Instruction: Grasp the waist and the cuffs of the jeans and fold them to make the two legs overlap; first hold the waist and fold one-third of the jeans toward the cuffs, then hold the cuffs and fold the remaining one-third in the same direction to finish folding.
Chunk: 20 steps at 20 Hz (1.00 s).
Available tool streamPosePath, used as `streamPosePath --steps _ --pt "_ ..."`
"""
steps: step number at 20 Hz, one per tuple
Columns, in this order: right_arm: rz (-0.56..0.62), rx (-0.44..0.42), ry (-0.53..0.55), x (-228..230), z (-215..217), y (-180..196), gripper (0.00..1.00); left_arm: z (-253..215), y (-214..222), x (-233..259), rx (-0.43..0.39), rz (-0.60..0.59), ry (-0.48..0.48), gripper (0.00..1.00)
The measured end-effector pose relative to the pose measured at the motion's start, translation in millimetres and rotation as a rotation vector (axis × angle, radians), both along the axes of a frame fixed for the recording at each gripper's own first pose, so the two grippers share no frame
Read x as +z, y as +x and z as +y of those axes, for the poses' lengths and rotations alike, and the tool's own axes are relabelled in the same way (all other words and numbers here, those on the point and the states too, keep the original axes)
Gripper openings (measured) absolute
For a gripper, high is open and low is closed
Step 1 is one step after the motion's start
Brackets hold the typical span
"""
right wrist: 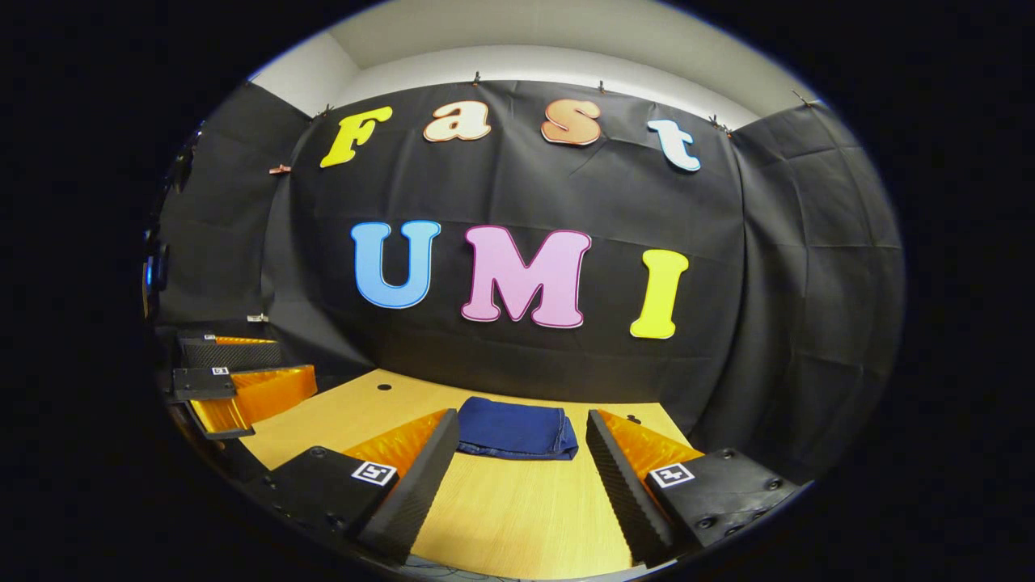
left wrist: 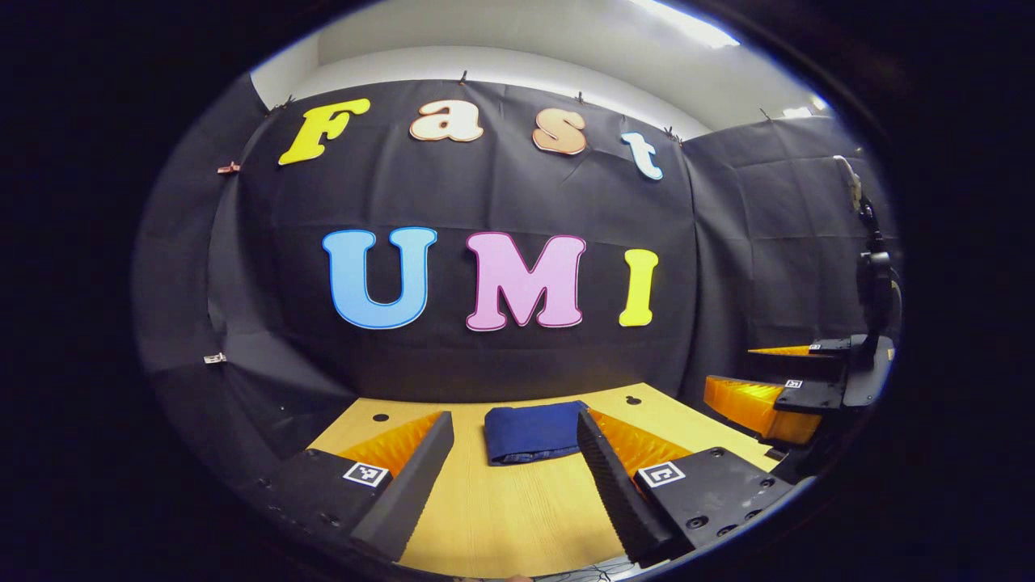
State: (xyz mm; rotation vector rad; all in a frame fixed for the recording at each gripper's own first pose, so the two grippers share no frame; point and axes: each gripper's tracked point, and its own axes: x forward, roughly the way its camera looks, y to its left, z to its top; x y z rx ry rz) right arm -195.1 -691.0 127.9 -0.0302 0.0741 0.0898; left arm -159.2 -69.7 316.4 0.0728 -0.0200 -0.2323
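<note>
Folded jeans (left wrist: 534,432) lying flat on wooden table (left wrist: 517,517), left gripper (left wrist: 509,477) and right gripper (right wrist: 517,477) both spread wide (holding nothing), 2 grippers hovering above table

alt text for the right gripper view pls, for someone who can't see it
Folded blue jeans lie in a compact bundle on a light wooden table, beyond the open right gripper, whose black fingers touch nothing. The left gripper, with its orange-sided fingers, sits open at the table's left edge, against the black cloth wall.
</note>
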Motion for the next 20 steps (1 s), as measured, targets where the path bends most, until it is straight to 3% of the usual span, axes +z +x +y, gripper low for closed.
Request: streamPosePath --steps 2,3,20 --pt "0.012 -0.006 -0.001 -4 -1 -3 0.97 2 2 -5 0.007 0.011 -0.015 0.92" --pt "0.021 -0.011 0.001 -6 -2 -4 0.97 3 2 -8 0.007 0.017 -0.027 0.96" --pt "0.053 -0.010 0.007 -18 18 -3 0.97 13 10 -26 0.005 0.064 -0.043 0.96"
